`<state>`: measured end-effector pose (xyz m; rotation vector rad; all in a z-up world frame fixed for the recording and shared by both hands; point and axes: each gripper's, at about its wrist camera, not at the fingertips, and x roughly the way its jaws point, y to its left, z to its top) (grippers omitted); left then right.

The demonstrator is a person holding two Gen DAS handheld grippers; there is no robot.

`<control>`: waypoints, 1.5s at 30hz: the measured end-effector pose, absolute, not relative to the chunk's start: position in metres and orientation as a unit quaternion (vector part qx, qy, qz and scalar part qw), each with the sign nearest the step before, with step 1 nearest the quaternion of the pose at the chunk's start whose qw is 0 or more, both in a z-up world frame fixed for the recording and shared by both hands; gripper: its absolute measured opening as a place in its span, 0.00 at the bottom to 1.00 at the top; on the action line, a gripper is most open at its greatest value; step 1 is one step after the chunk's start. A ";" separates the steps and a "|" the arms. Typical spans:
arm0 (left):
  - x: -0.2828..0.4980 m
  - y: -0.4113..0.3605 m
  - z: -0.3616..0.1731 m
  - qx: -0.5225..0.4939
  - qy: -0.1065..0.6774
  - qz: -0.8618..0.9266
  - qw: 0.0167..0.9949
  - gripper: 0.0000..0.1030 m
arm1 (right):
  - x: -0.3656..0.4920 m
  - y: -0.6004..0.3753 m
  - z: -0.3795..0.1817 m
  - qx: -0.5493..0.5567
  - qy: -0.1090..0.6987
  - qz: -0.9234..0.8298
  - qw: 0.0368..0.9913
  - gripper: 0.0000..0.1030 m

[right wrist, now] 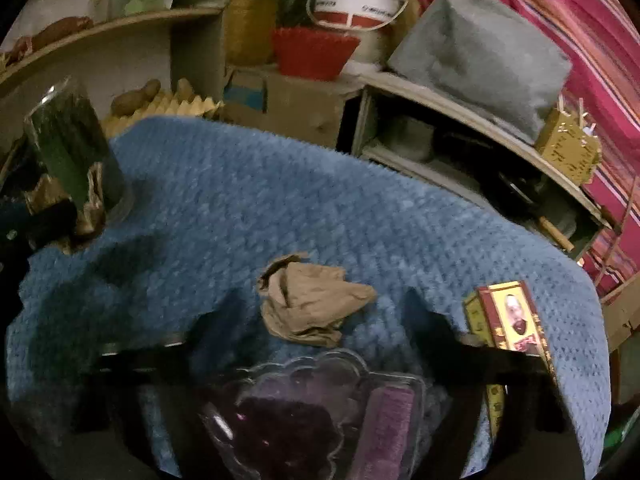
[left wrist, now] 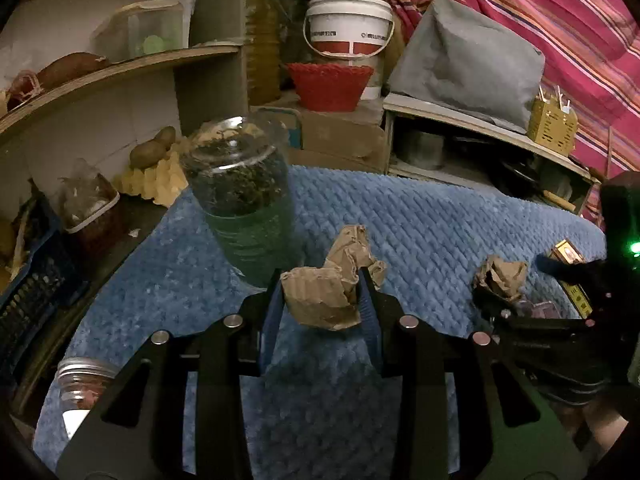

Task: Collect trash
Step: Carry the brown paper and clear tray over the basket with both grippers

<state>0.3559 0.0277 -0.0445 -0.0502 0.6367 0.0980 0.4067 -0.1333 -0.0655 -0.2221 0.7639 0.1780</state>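
My left gripper (left wrist: 320,280) is shut on a crumpled piece of brown cardboard (left wrist: 328,292) and holds it above the blue mat (left wrist: 420,220). A second crumpled brown paper wad (left wrist: 502,274) lies on the mat to the right; it also shows in the right wrist view (right wrist: 312,306). My right gripper (right wrist: 320,300) is open, its dark fingers on either side of that wad and a little short of it. The left gripper with its cardboard shows at the left edge of the right wrist view (right wrist: 60,208).
A clear jar of dark green leaves (left wrist: 240,184) stands on the mat behind the left gripper. A small jar (left wrist: 82,384) sits at lower left. A yellow-red box (right wrist: 512,320) lies at the mat's right edge. A clear plastic container (right wrist: 320,420) is under the right gripper. Shelves, a red basket (left wrist: 330,86) and a white bucket (left wrist: 348,26) are behind.
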 end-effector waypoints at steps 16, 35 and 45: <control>0.331 0.006 -0.021 -0.009 0.293 0.029 0.956 0.34 | 0.344 -0.200 -0.006 -0.064 0.326 0.079 0.940 0.48; 0.232 -0.160 0.008 0.012 0.308 -0.142 0.941 0.34 | 0.176 -0.389 0.027 -0.060 0.325 -0.048 0.943 0.48; 0.178 -0.285 -0.024 0.048 0.331 -0.239 0.911 0.34 | 0.088 -0.503 -0.002 -0.009 0.348 -0.126 0.929 0.48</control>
